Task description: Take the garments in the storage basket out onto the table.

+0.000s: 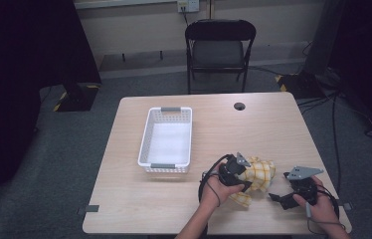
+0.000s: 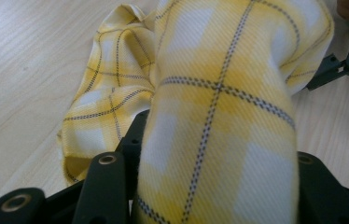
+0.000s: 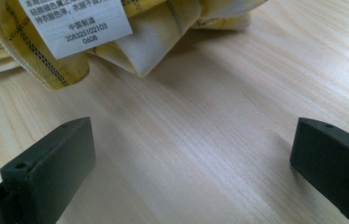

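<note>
Left tool (image 1: 244, 174): sitting on the bunched yellow-and-white checked cloth with thin dark lines (image 1: 257, 175), a hand wrapping round its black body, its jaws lying against the fabric.

Left tool's grip: in the left gripper view the two black jaws are standing a little way apart with a thick fold of the checked cloth (image 2: 219, 116) filling the gap between them; the fold is bulging up and over both jaws, and the pads are pressing in on it from each side.

Right tool (image 1: 277, 197): resting low over the pale wood-grain counter (image 1: 174, 199), held in the other hand, just beside the cloth and apart from it.

Right tool's jaws: spreading wide in the right gripper view, one black jaw at each lower corner, bare counter (image 3: 196, 154) lying between them and nothing pinched.

Cloth's place: lying crumpled on the counter near its front edge, right of the white plastic slotted basket with grey handles (image 1: 166, 162), between the two tools.

Writing: a white sewn-in care label (image 3: 77, 21) is showing on the cloth (image 3: 32, 56) in the right gripper view, printed in Chinese characters too small for me to make out fully, with the digits 208325102103 and 0608 beneath them.
</note>
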A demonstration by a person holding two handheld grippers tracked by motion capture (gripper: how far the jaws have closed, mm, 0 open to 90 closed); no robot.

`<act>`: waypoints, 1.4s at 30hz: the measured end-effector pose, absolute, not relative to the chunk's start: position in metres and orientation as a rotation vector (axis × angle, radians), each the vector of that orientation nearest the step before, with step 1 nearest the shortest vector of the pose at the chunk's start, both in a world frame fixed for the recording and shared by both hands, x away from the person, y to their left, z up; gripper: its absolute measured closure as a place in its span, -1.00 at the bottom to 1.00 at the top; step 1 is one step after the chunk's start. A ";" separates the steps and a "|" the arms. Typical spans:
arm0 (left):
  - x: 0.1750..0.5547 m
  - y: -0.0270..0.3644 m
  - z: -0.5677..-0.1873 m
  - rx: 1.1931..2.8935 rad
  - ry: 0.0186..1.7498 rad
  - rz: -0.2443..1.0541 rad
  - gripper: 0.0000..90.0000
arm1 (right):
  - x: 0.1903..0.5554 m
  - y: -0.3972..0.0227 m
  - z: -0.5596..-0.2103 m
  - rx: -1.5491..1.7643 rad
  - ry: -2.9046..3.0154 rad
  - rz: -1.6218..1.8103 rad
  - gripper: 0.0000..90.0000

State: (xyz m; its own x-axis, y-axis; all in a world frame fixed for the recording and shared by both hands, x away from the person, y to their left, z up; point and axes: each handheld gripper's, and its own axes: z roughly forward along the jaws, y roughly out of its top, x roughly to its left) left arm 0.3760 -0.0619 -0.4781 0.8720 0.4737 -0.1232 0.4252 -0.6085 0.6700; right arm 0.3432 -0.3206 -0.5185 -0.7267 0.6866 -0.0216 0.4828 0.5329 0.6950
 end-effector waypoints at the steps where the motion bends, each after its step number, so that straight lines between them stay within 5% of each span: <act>1: 0.376 -0.062 -0.478 2.306 0.645 0.086 0.16 | 0.343 -0.321 -0.518 0.974 2.482 0.991 -1.00; 8: 0.375 -0.063 -0.478 2.323 0.638 0.106 0.07 | 0.343 -0.321 -0.518 0.974 2.482 0.991 -1.00; 22: 0.375 -0.061 -0.480 2.323 0.667 0.110 -0.69 | 0.343 -0.321 -0.518 0.975 2.482 0.991 -1.00; 42: 0.372 -0.050 -0.463 2.260 0.625 0.024 -0.90 | 0.343 -0.321 -0.518 0.974 2.482 0.992 -1.00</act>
